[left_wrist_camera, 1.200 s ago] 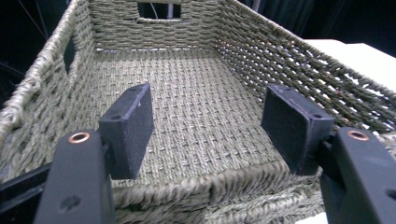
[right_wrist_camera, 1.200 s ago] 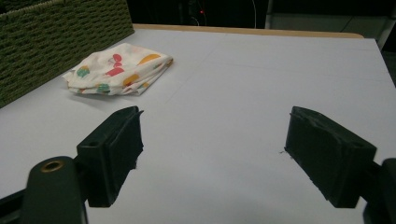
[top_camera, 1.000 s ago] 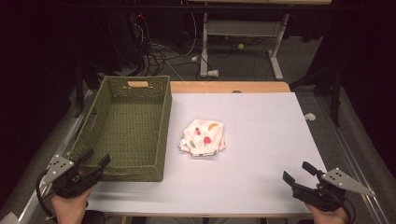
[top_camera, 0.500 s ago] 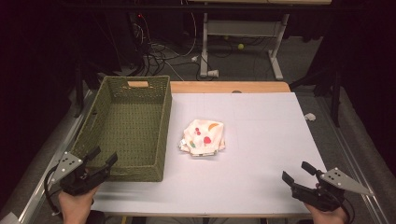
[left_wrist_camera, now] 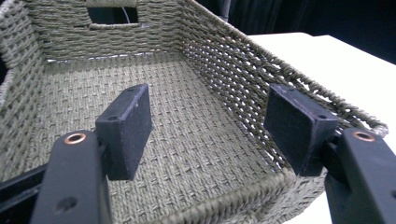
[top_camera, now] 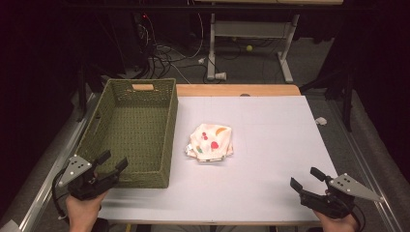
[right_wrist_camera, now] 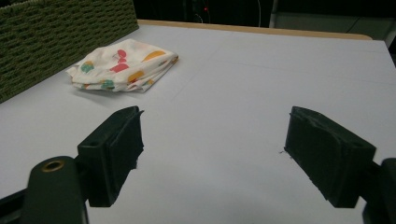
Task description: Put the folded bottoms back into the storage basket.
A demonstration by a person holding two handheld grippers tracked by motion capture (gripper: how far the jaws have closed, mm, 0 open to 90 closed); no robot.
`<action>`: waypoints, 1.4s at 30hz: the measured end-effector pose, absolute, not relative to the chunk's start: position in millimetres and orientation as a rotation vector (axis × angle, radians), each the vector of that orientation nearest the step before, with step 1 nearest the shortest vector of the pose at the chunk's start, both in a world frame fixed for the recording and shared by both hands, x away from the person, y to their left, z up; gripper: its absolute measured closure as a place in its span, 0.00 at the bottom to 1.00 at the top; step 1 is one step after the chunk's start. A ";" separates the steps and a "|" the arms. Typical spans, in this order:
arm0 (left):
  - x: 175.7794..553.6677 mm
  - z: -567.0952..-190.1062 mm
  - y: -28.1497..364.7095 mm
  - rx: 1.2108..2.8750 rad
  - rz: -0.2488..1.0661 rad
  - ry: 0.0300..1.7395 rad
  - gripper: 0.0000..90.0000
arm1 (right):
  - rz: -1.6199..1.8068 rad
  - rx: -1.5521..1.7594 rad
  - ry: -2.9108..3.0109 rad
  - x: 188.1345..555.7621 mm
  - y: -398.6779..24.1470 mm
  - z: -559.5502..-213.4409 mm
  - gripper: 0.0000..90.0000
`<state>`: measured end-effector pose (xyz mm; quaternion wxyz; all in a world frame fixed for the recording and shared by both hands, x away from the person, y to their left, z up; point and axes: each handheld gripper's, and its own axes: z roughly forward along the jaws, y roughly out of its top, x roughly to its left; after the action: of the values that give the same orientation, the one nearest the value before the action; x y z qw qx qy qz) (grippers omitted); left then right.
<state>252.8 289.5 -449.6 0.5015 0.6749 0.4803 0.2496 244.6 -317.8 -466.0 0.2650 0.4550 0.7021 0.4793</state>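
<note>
Loads of bare white table (top_camera: 270, 145) on the right and across the front. The only bump out there is the folded cloth (top_camera: 210, 143) mid-table. The green woven basket (top_camera: 164, 145) walls off the whole left side, and its inside is open from above.

A basket (top_camera: 133, 128) sits on the left part of the table (top_camera: 270, 145), its long side running away from the person. Just right of it, near the table's middle, lies a folded cloth (top_camera: 210, 143). The left gripper (top_camera: 110, 163) hovers at the basket's near edge, pointing into it. The right gripper (top_camera: 305, 180) is at the near right corner, well apart from the cloth.
</note>
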 end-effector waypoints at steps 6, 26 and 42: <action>252.7 -445.5 283.1 1.664 0.613 1.125 0.35 | 1.297 1.228 1.899 244.8 -317.7 -466.1 0.22; 264.8 -438.5 263.2 1.692 0.563 1.072 0.34 | 1.302 1.227 1.899 244.6 -317.9 -466.1 0.22; 279.4 -435.2 233.3 1.729 0.502 1.002 0.34 | 1.304 1.222 1.901 244.2 -318.0 -466.0 0.22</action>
<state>279.4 233.3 -435.2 0.5147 0.7194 0.4171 0.2090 244.2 -318.0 -466.0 0.2632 0.4519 0.7028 0.4822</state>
